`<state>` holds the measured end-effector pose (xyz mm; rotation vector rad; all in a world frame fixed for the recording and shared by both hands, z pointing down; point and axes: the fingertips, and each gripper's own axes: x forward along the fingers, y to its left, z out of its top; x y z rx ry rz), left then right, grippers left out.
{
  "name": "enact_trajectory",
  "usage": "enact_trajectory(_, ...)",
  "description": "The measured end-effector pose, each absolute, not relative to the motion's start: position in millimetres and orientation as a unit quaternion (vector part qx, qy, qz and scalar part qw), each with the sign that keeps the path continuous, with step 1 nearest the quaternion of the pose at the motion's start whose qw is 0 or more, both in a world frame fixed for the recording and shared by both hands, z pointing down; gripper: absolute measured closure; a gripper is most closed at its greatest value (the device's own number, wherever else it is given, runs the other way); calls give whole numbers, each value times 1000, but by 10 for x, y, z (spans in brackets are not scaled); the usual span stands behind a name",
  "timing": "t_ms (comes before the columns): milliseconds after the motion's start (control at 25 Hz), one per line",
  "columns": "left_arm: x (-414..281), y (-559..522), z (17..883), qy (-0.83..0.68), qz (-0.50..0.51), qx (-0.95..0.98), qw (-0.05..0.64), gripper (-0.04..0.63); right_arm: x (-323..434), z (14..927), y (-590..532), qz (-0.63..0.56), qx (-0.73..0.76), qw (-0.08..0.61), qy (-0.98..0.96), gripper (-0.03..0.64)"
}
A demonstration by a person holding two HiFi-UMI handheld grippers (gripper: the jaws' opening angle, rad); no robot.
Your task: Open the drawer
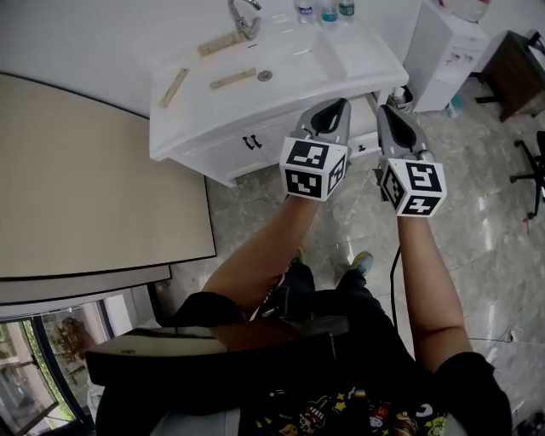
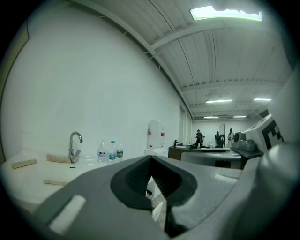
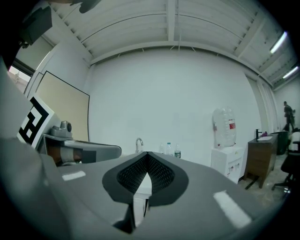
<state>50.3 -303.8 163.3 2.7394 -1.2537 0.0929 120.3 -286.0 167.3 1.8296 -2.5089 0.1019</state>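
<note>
L gripper (image 2: 151, 158) closed, faucet (image 2: 75, 146), bottles (image 2: 111, 152) behind

Drawer (image 1: 244, 146) — white front, dark handle — sits shut beneath the basin counter (image 1: 183, 128).

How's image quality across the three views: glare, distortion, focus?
Head view: even light, sharp, the white vanity top bright but readable. Left gripper view: heavy fisheye, black vignette, the ceiling light clipped, the left tongs soft up close. Right gripper view: same fisheye bowing straight lines, right tongs soft, water dispenser crisp.
</note>
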Motion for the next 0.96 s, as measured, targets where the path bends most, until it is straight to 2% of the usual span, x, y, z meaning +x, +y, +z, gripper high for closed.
enact_trajectory(200, 315, -3017, 1572, -416, 20, 907, 64, 595, 1106, 1643, -2776, 18, 593, 35, -804, 595)
enact_trajectory(520, 209, -3062, 1483, -410, 10, 911, 54, 595, 1107, 1484, -2797, -2, 605, 25, -796, 595)
enact_trajectory(960, 104, -3253, 1590, -423, 11, 903, 78, 595, 1175, 1511, -2964, 6, 612, 26, -790, 595)
